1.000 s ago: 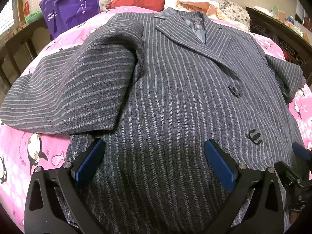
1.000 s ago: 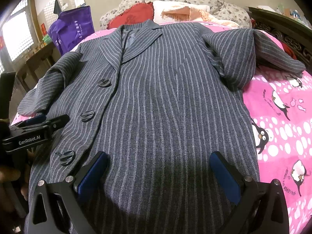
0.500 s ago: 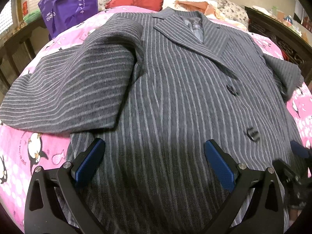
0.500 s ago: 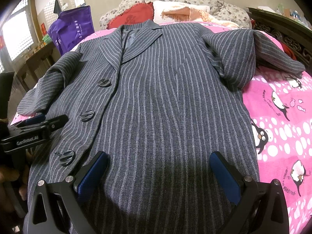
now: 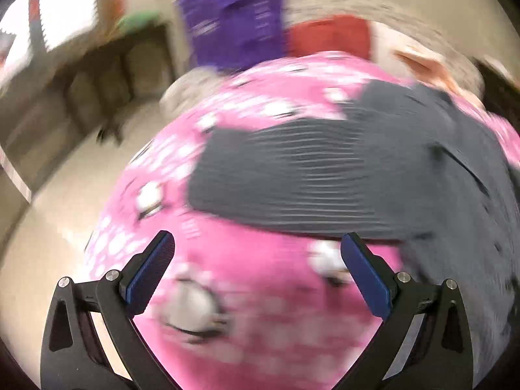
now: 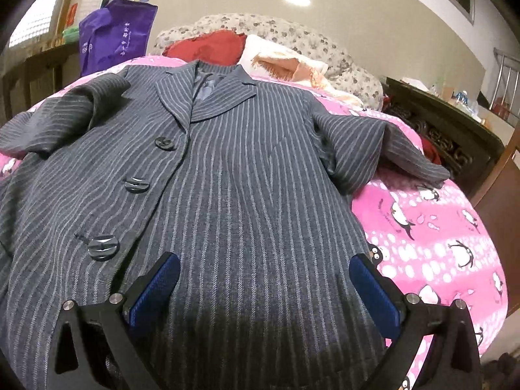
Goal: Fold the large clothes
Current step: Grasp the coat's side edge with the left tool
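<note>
Two hand-held grippers, both spread wide and grasping nothing. Grey pinstriped wool coat (image 6: 234, 195) lies face-up and flat on the pink penguin-print bed cover (image 6: 438, 243), collar at 12 o'clock, hem at 6, buttoned, so it's squared up for folding. Right hand-held gripper (image 6: 265, 286) hovers over the lower front panel. Left hand-held gripper (image 5: 256, 266) sits over bare cover, with the left sleeve (image 5: 292, 178) at 12 o'clock, likely lining up a sleeve fold-in. Left view is blurred.
</note>
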`<state>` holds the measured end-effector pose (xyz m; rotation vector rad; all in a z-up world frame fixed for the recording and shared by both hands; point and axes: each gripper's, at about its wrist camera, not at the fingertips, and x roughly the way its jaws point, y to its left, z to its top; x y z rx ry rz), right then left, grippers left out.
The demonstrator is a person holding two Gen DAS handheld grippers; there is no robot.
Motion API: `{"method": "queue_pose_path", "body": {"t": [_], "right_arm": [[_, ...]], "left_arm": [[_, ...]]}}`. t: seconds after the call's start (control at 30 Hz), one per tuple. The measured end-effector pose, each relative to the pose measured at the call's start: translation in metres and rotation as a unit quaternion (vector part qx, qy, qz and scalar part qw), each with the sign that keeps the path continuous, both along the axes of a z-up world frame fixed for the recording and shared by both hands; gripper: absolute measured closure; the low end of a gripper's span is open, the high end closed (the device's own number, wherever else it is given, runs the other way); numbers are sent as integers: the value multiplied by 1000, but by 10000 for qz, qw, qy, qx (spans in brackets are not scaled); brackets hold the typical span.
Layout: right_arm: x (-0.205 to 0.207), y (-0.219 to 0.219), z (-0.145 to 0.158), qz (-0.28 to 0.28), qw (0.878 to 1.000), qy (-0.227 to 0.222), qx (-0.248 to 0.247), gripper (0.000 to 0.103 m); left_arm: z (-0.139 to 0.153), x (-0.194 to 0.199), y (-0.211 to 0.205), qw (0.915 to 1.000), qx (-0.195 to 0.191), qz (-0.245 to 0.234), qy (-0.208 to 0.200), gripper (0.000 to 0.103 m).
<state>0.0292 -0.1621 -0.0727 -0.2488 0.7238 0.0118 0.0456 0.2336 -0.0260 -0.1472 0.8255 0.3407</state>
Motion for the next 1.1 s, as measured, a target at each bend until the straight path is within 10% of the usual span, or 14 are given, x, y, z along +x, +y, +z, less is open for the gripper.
{"method": "queue_pose_path", "body": {"t": [0.1, 0.3, 0.47, 0.57, 0.8, 1.1], "right_arm": [[4, -6, 0, 23, 9998, 87, 189, 0], [6, -10, -3, 56, 9989, 179, 423, 0], [6, -10, -3, 63, 9988, 177, 460, 0], [6, -10, -3, 63, 9987, 172, 472, 0], [6, -11, -4, 65, 9987, 168, 477, 0], [7, -13, -3, 71, 9985, 179, 521, 0]], "left_arm": [[-29, 11, 34, 9906, -1316, 183, 327, 1], [-39, 46, 58, 9876, -1526, 366, 68, 2], [-20, 69, 81, 9724, -2295, 229, -348, 39], [-14, 75, 80, 9720, -2319, -155, -348, 68], [-4, 69, 62, 9770, -1907, -814, -498, 68], [-18, 68, 81, 9842, -1744, -173, -250, 68]]}}
